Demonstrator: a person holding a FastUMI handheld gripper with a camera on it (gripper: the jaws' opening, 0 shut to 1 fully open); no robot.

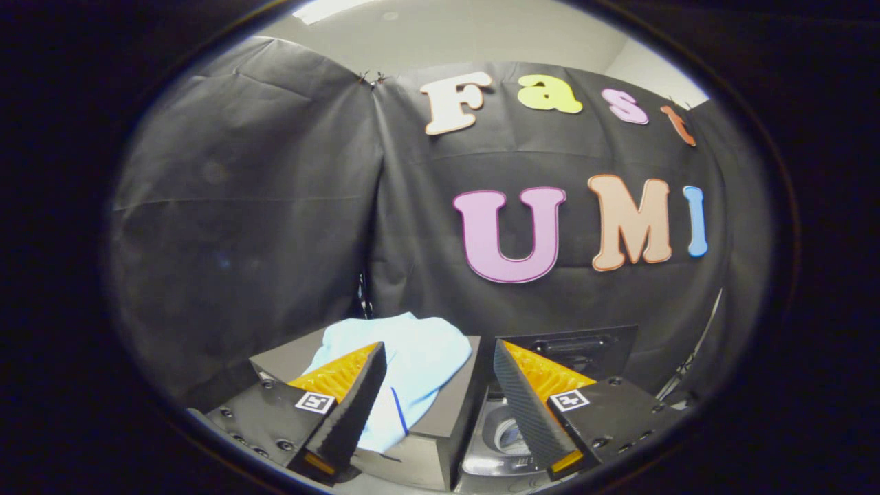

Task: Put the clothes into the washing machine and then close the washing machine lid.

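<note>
On the left, black cloth (240, 206) hangs as the booth's wall, its folds meeting a second panel near the middle. Below it sits a dark box (440, 426), and a pale blue cloth (412, 371) lies draped over its top, one edge spilling down the front — the left finger overlaps its near side. The gripper (440, 405) stands wide apart, holding nothing, with the cloth just ahead between the fingers. To the right of the box, the washing machine (505, 440) sits with its lid (577, 347) raised upright — the tub opening shows beside the right finger.
</note>
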